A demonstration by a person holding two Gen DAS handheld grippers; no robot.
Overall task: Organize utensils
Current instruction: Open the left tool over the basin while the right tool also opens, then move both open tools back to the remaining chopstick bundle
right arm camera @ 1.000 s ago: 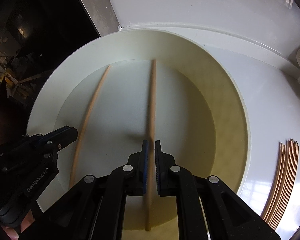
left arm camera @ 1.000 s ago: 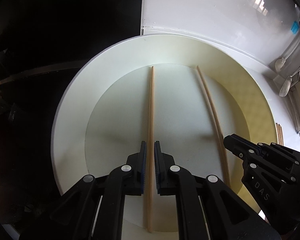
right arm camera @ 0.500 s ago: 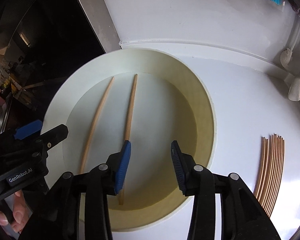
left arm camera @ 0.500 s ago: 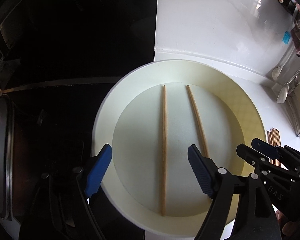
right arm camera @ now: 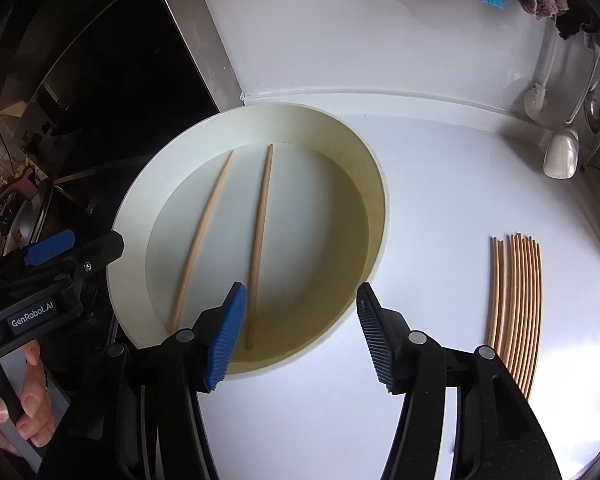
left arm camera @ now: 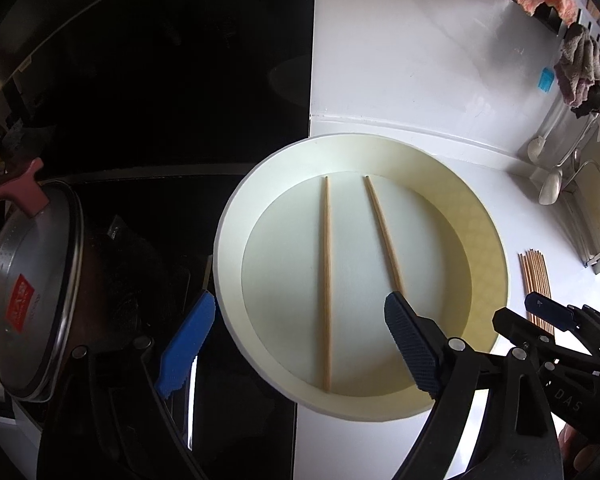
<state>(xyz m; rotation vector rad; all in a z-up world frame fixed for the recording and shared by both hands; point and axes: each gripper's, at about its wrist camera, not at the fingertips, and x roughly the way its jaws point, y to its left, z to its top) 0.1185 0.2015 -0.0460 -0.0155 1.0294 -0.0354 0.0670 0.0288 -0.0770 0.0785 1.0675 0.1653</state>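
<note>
Both grippers have backed off and spread since a second ago, when each was pressed together on one chopstick in the plate; both sticks now lie released.

Left gripper [left arm camera: 300, 338]: fingers spread wide, holding nothing, above the near-left rim of the plate [left arm camera: 236, 200]. Right gripper [right arm camera: 300, 334]: likewise spread and empty, above the plate's near edge and the counter [right arm camera: 440, 184].

Location of task items: left chopstick [left arm camera: 326, 280] and right chopstick [left arm camera: 382, 236] lie flat on the plate floor, side by side, apart, tips closer at the far end. A chopstick bundle [right arm camera: 516, 312] lies on the counter well right of the plate.

Count: two chopsticks in the plate; roughly nine or ten in the bundle, too tightly packed for an exact figure; one plate. Hanging at the far right are a ladle [right arm camera: 562, 152] and other utensils, number uncertain.

Progress, by judgement: one pair placed. Whether the bundle is source or finished stock cannot be determined; if source, most of the work remains.
</note>
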